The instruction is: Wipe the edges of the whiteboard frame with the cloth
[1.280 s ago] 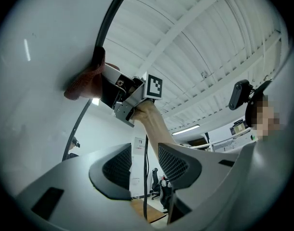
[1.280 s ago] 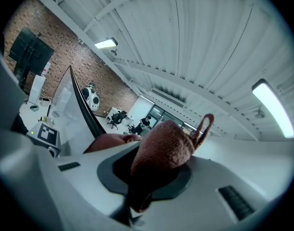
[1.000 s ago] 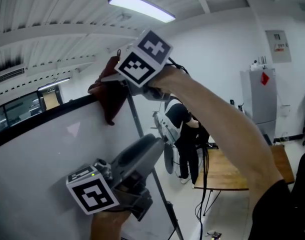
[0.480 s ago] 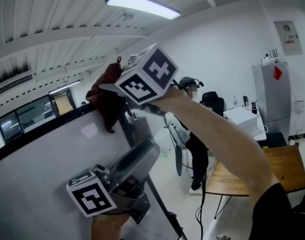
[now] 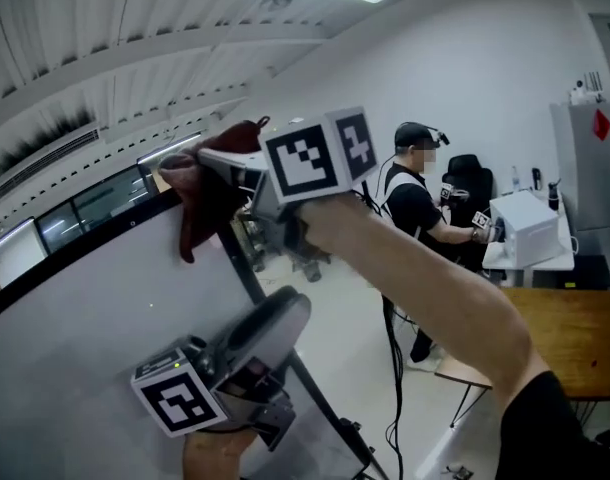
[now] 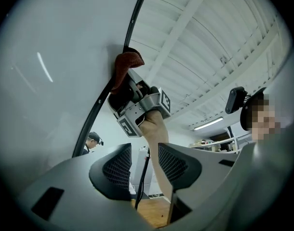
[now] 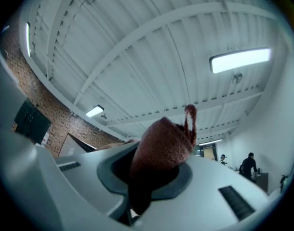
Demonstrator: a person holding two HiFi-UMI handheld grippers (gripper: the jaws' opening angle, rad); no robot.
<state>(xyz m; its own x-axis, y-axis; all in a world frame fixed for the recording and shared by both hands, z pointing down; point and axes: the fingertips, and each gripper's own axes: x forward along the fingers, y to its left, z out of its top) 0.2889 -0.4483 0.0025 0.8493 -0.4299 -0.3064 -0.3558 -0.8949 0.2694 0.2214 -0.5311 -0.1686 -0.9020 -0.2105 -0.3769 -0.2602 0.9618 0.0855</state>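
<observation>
Swung slightly left, the right gripper (image 5: 230, 168) has its fingers clamped on the red cloth (image 5: 197, 203), draped over the top corner of the whiteboard frame (image 5: 85, 246). The left gripper (image 6: 144, 163) waits lower, fingers apart and empty. Best press the cloth firmly while sliding along the edge.

Head cam tilts up at whiteboard (image 5: 90, 313) corner; left gripper view aims up, sharing right gripper (image 6: 122, 84) + cloth (image 6: 127, 64); right gripper view v. close on cloth, ceiling (image 7: 137, 52) behind.
</observation>
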